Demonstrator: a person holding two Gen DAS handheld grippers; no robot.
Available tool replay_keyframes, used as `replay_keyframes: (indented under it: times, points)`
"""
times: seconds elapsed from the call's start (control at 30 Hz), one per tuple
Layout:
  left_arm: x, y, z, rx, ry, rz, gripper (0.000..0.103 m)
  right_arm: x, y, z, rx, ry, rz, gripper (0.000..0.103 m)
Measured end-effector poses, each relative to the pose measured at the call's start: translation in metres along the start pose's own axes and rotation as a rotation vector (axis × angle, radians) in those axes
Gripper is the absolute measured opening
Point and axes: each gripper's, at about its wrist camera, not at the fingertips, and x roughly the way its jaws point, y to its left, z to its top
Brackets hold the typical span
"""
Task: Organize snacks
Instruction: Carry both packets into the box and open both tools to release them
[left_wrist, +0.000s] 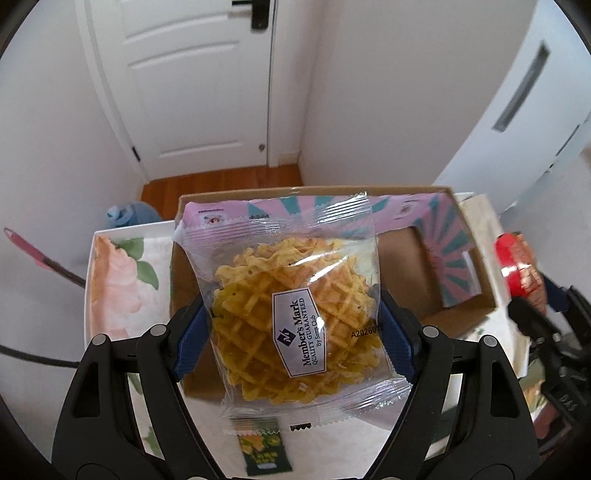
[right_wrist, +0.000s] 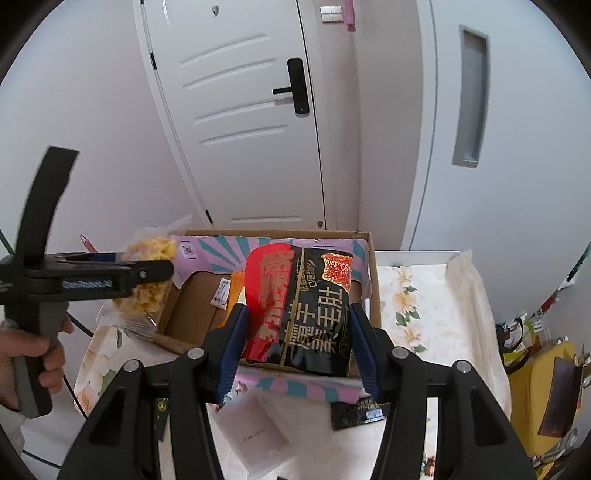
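Over the box: both claws hang above an open cardboard box (left_wrist: 461, 317) on a flower-print tabletop (left_wrist: 118, 280), each carrying a snack.
Left claw: the left claw (left_wrist: 291, 332) pinches a clear waffle pack (left_wrist: 291, 295) by its two side edges, blue pads (left_wrist: 190, 343) pressed against the film.
Right claw: the right claw (right_wrist: 295, 343) pinches a red-and-black pouch (right_wrist: 306, 306) across its lower half, held upright over the box's near wall.
Waffle handling: likely light and brittle; the wafers would crack under a hard squeeze, and the film looks slick. Gripping at the sealed edges seems safest.
Pouch handling: soft, crinkly foil, probably light; it bows a little between the pads, so a hold low and central should keep it steady.
Box: pink and teal flaps (right_wrist: 207, 254) fold inward, leaving brown floor free for both.
Loose items: a small green sachet (left_wrist: 260, 452) and a white packet (right_wrist: 255, 428) lie on the near tabletop.
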Motion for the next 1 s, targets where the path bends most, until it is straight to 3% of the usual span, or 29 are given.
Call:
replay_keyframes:
  times: [0.13, 0.23, 0.7, 0.87, 0.93, 1.0]
  points:
    - [0.027, 0.005, 0.006, 0.015, 0.062, 0.028, 0.082, 0.019, -0.006, 0.006, 0.025, 0.032, 0.016, 0.050]
    - [0.038, 0.006, 0.005, 0.024, 0.072, 0.054, 0.103, 0.030, -0.009, 0.009, 0.035, 0.056, 0.024, 0.050]
    - [0.016, 0.012, -0.013, -0.012, 0.029, 0.077, 0.103, 0.073, -0.011, 0.020, 0.044, 0.160, 0.055, 0.052]
    - [0.006, 0.016, -0.015, -0.024, 0.012, 0.087, 0.103, 0.103, -0.018, 0.034, 0.083, 0.241, 0.065, 0.054]
    - [0.003, 0.018, -0.017, -0.026, 0.006, 0.096, 0.103, 0.113, -0.021, 0.034, 0.101, 0.260, 0.065, 0.058]
    - [-0.001, 0.018, -0.018, -0.027, -0.002, 0.105, 0.103, 0.119, -0.022, 0.033, 0.111, 0.260, 0.064, 0.075]
